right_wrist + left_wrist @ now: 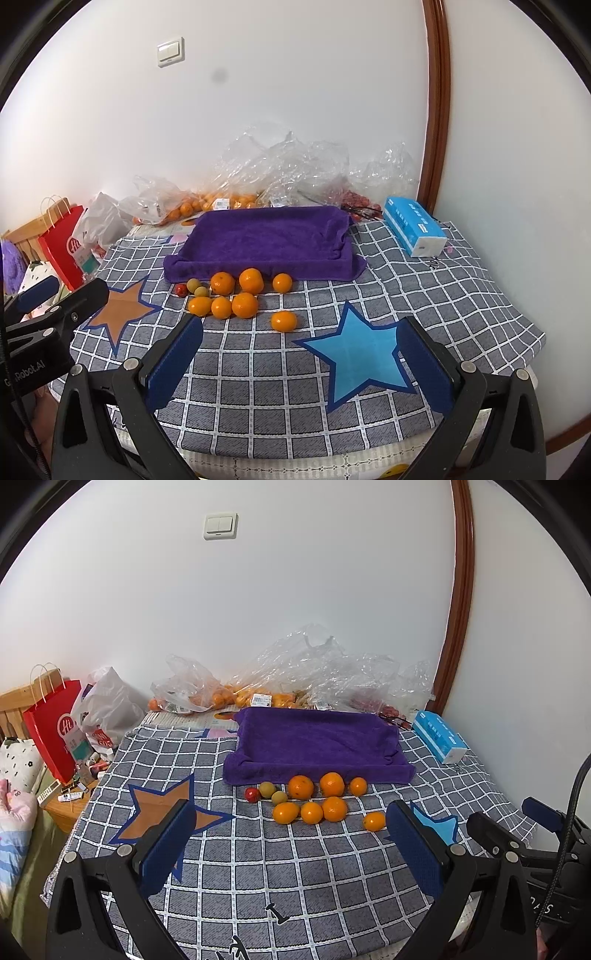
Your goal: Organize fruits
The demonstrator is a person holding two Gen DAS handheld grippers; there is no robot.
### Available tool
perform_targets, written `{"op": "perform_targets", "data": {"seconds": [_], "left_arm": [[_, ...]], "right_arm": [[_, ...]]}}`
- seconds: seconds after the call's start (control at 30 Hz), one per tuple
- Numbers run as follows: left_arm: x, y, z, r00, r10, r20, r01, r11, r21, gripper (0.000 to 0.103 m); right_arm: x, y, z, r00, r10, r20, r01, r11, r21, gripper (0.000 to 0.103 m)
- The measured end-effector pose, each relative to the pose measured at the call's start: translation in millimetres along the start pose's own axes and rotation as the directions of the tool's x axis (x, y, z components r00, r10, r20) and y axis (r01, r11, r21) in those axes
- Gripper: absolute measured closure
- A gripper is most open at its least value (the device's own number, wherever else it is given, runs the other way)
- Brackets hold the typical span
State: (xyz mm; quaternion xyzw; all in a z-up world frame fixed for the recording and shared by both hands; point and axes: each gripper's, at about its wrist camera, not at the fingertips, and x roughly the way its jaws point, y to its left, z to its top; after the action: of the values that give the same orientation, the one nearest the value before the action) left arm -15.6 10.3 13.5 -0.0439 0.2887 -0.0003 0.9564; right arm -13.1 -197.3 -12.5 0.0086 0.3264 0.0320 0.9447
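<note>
On table, front of purple tray (317, 738) | fruit (312, 799) unpicked, step: first reach | both grippers' fingers wide, empty | nxt: you close on lone orange (283, 320).

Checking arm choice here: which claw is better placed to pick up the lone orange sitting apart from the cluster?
Probably the right claw: open, with the lone orange almost straight ahead. From the left claw, also open, that orange sits off toward its right finger.

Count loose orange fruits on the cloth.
7. Back row by the purple tray: three. Front row: three. One apart. Bagged ones excluded.
</note>
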Motion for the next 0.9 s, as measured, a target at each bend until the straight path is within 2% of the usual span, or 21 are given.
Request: {"op": "perform_targets", "data": {"seconds": [0.67, 0.9], "left_arm": [[-3, 0, 0, 1.0, -0.003, 0.01, 0.003, 1.0, 0.007, 0.0], [15, 2, -2, 1.0, 0.02, -0.006, -0.02, 1.0, 0.014, 0.0]], "right_arm": [[0, 0, 0, 1.0, -0.012, -0.004, 0.012, 1.0, -0.006, 0.0], [21, -1, -1, 1.0, -0.014, -0.027, 0.014, 1.0, -0.009, 0.0]]}}
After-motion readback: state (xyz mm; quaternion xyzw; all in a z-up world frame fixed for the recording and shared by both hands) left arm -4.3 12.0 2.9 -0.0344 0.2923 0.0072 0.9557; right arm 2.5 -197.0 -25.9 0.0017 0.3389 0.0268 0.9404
